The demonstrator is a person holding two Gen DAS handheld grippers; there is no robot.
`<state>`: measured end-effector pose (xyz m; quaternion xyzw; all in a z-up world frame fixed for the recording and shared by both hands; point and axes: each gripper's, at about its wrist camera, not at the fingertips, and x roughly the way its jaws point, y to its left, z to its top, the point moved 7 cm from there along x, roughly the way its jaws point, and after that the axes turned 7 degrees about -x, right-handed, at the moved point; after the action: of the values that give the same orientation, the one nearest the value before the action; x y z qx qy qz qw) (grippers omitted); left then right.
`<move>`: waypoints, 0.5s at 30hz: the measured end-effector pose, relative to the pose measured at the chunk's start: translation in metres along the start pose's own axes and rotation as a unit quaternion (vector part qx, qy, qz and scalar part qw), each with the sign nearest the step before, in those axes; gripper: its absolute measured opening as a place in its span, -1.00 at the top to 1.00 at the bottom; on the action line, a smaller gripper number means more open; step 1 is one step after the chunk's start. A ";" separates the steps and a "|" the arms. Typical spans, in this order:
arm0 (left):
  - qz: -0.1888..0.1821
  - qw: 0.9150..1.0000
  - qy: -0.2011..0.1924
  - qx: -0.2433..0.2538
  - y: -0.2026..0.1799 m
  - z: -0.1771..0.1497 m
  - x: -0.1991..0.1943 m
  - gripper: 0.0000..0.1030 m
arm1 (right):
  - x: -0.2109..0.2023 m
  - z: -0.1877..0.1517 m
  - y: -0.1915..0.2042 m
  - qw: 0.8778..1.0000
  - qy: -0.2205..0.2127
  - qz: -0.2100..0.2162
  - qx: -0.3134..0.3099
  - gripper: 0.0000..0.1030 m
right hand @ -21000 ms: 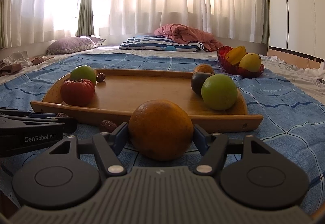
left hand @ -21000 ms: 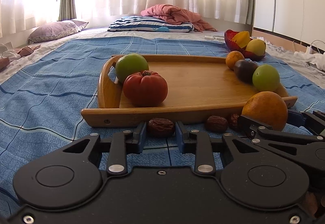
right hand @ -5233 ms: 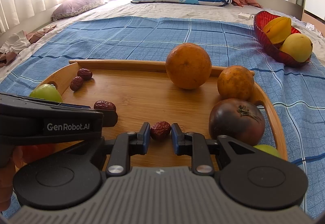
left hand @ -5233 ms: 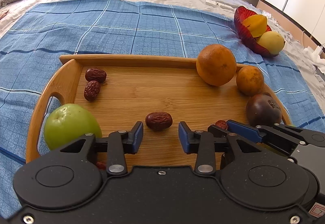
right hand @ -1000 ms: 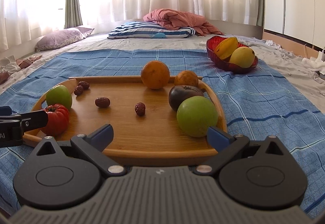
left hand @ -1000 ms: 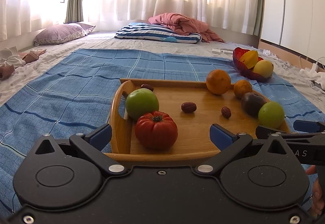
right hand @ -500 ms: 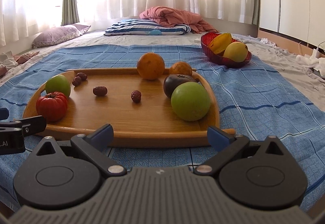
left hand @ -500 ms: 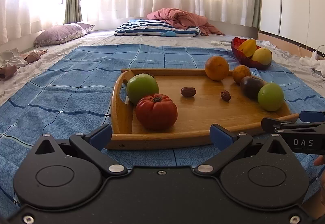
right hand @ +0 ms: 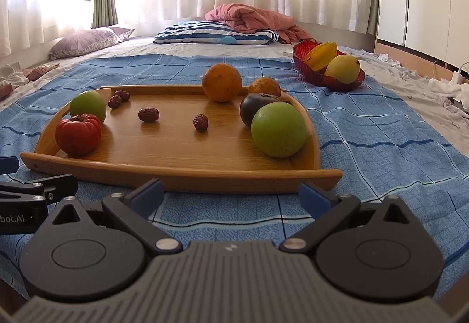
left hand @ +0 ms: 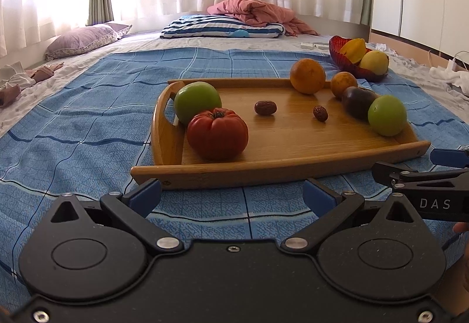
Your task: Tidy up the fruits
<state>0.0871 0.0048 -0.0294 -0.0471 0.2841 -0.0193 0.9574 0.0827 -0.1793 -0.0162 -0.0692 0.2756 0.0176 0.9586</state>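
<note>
A wooden tray [left hand: 293, 167] [right hand: 181, 173] lies on the blue blanket. On it sit a red tomato [left hand: 217, 134] [right hand: 78, 134], two green apples [left hand: 198, 101] [left hand: 387, 115], a large orange [left hand: 307, 76] [right hand: 222, 82], a small orange [left hand: 343, 84], a dark tomato [left hand: 356, 101] [right hand: 258, 109] and several dates [left hand: 265, 108] [right hand: 200, 122]. My left gripper [left hand: 231, 197] and right gripper [right hand: 231, 195] are both open and empty, in front of the tray's near edge.
A red bowl [left hand: 344, 60] [right hand: 319, 74] with yellow fruit stands beyond the tray at the right. Pillows [right hand: 214, 34] and a pink quilt [left hand: 258, 10] lie at the far end. Cables and white cloth [right hand: 451, 88] lie at the right edge.
Both grippers have drawn back a little from the tray and stay open. The fruits have not moved.
</note>
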 end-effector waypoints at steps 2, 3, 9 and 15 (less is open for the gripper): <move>0.000 1.000 0.002 0.001 0.000 -0.001 0.001 -0.99 | -0.001 -0.003 0.001 1.000 0.002 0.001 -0.001 -1.00; 0.000 1.000 0.004 0.001 0.000 -0.002 0.001 -0.99 | -0.001 -0.004 0.002 1.000 0.003 0.002 -0.001 -1.00; 0.002 1.000 0.011 -0.001 0.000 -0.007 0.003 -0.99 | -0.001 -0.009 0.002 1.000 0.009 0.003 0.001 -1.00; 0.005 1.000 0.017 0.001 0.001 -0.012 0.007 -0.99 | 0.000 -0.017 0.004 1.000 0.016 0.008 -0.001 -1.00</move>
<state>0.0863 0.0041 -0.0431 -0.0440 0.3009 -0.0159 0.9525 0.0739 -0.1779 -0.0308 -0.0679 0.2918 0.0246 0.9538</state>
